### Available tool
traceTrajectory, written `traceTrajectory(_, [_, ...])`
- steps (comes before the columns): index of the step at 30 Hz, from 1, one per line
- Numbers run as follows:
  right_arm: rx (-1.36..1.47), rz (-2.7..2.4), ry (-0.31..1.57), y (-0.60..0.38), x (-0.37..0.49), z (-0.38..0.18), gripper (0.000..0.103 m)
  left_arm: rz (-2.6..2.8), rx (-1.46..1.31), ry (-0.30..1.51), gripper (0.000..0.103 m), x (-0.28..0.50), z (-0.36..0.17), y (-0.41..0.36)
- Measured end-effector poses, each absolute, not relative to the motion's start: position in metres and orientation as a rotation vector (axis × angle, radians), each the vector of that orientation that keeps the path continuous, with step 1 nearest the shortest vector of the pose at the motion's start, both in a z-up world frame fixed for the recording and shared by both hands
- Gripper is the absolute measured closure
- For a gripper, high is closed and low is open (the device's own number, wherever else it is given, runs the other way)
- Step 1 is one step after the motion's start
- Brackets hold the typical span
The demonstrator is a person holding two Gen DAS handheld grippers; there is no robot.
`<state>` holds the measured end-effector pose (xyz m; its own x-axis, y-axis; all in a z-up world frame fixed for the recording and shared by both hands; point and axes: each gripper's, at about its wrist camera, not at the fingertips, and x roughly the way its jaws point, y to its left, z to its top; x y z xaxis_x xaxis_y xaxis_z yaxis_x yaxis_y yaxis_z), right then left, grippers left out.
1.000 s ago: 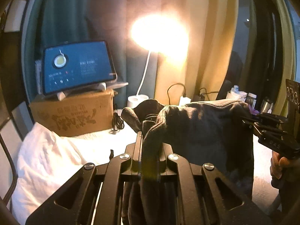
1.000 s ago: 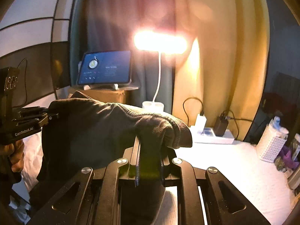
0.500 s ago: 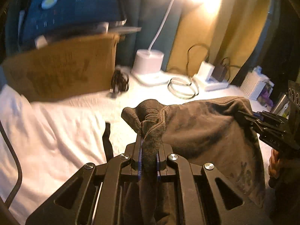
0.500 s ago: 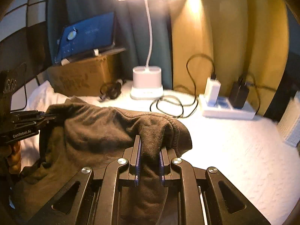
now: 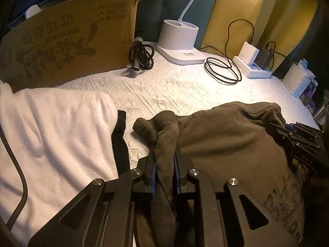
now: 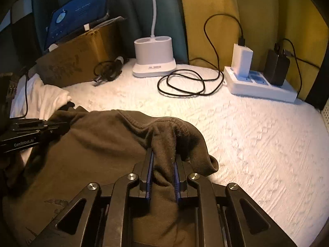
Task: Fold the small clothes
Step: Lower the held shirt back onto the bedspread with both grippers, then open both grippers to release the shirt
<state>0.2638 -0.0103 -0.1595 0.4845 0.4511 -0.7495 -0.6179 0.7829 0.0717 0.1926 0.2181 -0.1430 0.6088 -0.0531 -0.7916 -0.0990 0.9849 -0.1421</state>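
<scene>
Now the brown garment comes down toward the white counter.
Left fingers, just easing wider, and right fingers each clamp a bunched corner between them, spreading it for folding.

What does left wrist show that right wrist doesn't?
Left wrist only: the white perforated basket at far right and a black strap beside the white cloth.
Right wrist only: the lit tablet on the cardboard box.
Both: each gripper, left and right, pinching the brown garment, lamp base, power strip.
</scene>
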Motion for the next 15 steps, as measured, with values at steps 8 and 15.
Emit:
traceTrajectory(8, [-0.216, 0.635, 0.857, -0.012, 0.262, -0.157, 0.083, 0.097, -0.174, 0.912, 0.054, 0.187, -0.136, 0.221])
traceTrajectory(15, [-0.212, 0.592, 0.878, -0.025, 0.255, -0.151, 0.057, 0.129, -0.184, 0.855, 0.037, 0.160, -0.120, 0.221])
